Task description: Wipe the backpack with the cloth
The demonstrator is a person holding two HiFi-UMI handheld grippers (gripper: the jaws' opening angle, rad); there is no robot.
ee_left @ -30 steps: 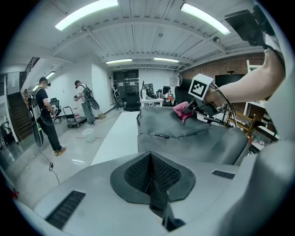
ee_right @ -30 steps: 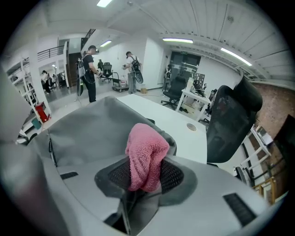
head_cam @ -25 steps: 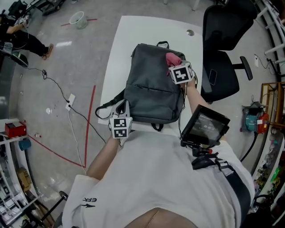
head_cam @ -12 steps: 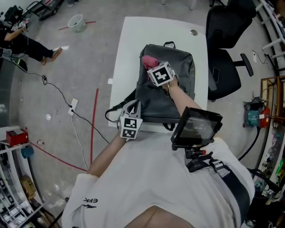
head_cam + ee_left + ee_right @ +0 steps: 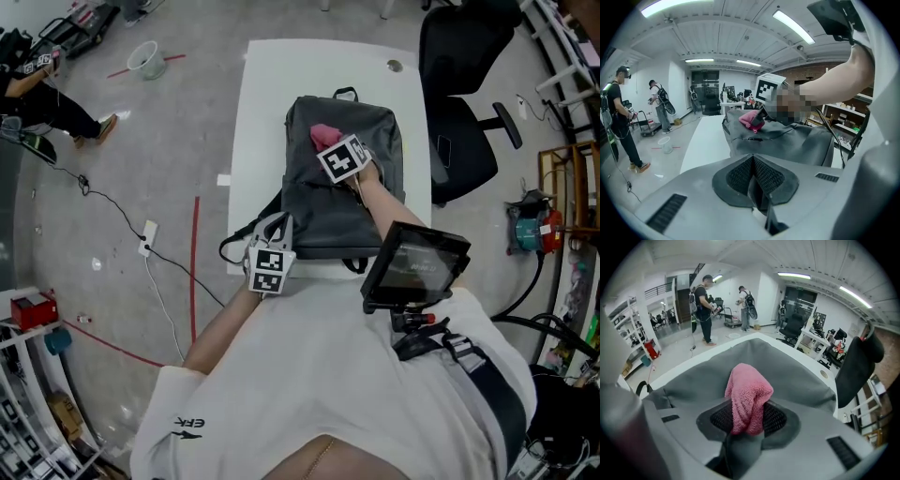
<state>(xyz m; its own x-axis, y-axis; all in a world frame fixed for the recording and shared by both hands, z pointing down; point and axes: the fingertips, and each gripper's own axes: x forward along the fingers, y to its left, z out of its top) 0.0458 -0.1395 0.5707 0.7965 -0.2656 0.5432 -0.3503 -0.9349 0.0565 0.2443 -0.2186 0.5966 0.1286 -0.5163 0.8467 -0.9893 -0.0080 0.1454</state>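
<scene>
A grey backpack point(image 5: 342, 192) lies flat on the white table point(image 5: 267, 103). My right gripper point(image 5: 330, 142) is shut on a pink cloth point(image 5: 322, 136) and rests it on the backpack's upper part, left of centre. In the right gripper view the cloth point(image 5: 747, 397) bulges out between the pads over the grey backpack point(image 5: 754, 359). My left gripper point(image 5: 272, 234) sits at the backpack's near left corner, by its black strap point(image 5: 239, 242). Its jaws point(image 5: 752, 180) are pressed together with a thin dark strap between them. The left gripper view also shows the backpack point(image 5: 792, 140) and cloth point(image 5: 751, 119).
A black office chair point(image 5: 464, 94) stands at the table's right side. A screen point(image 5: 417, 267) hangs at the person's chest. On the floor at left are a cable point(image 5: 150, 248), a red line and a bucket point(image 5: 145, 58). People stand far left point(image 5: 37, 94).
My right gripper has dragged the pink cloth from the backpack's upper right corner leftward across its top. The left gripper has stayed at the near left corner.
</scene>
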